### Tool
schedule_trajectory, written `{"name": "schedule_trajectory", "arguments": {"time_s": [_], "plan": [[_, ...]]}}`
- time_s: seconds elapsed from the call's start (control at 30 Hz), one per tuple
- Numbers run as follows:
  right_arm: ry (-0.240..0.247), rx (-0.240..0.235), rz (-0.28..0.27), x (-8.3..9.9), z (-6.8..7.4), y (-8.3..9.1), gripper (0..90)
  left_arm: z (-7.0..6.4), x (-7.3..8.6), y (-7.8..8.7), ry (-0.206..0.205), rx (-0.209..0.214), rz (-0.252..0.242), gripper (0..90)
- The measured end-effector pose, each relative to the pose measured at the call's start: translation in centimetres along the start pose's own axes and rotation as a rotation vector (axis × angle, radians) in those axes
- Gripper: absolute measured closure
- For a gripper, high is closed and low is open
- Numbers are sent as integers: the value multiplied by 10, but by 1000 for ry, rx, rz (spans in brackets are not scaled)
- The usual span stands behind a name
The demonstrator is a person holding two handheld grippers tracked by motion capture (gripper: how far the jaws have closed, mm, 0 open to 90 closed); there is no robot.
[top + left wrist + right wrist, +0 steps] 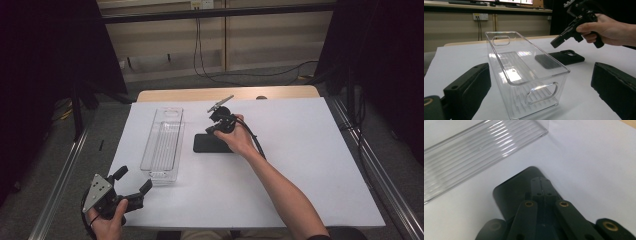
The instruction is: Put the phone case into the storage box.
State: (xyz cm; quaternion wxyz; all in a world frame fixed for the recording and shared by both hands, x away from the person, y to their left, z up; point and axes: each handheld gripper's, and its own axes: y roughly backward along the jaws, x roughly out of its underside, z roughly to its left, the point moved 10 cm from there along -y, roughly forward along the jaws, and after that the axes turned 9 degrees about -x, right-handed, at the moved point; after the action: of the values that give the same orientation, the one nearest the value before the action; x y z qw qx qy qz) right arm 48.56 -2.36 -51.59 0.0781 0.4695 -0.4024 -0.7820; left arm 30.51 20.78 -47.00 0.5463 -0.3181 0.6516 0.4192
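Nearest the high camera, the left gripper (134, 183) sits at the table's near left corner, held in the person's left hand (107, 220), its jaws spread wide with nothing between them. Just ahead of it stands a clear plastic bin (163, 143), long and narrow, empty, on the white table cover (300, 150). Right of the bin, apart from it, a black phone case (207, 143) lies flat on the cover. Over the case hangs the right gripper (214, 129), pointing down and toward the bin; its own view shows the jaws pressed together, gripping nothing, their tips above the case's end (509, 192). Whether the tips touch the case, I cannot tell.
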Motion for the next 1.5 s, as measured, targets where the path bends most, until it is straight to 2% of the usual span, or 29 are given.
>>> {"name": "schedule_trajectory", "arguments": {"time_s": [0.1, 0.27, 0.33, 0.4, 0.57, 0.77, 0.8, 1.0, 1.1, 1.5], "plan": [[-20, 21, 3, -6, -8, -8, 900, 1, 0, 0, 4, -7, 1, 28], [-49, 26, 21, -11, -14, -25, 900, 2, 0, 0, 6, -12, -3, 28], [-31, 31, 39, -13, -16, -33, 900, 2, 1, 1, 6, -1, 5, 29], [-36, 38, 57, -10, -18, -38, 900, 1, 1, 1, 5, 0, 6, 29], [-50, 38, 56, -8, -20, -46, 900, 1, 1, 1, 6, 4, 6, 28], [-36, 39, 56, -10, -21, -54, 900, 2, 1, 1, 7, -5, 1, 28], [-49, 47, 53, -11, -20, -56, 900, 3, 1, 1, 6, -7, 2, 29], [-15, 28, 64, -13, -12, -64, 900, 1, 1, 0, 2, -2, 4, 28], [-12, 7, 64, -12, -9, -64, 900, 1, 1, 1, 0, -2, 6, 29], [-2, -6, 80, -3, 3, -58, 900, 3, 0, 1, 8, -18, 0, 29]]}}
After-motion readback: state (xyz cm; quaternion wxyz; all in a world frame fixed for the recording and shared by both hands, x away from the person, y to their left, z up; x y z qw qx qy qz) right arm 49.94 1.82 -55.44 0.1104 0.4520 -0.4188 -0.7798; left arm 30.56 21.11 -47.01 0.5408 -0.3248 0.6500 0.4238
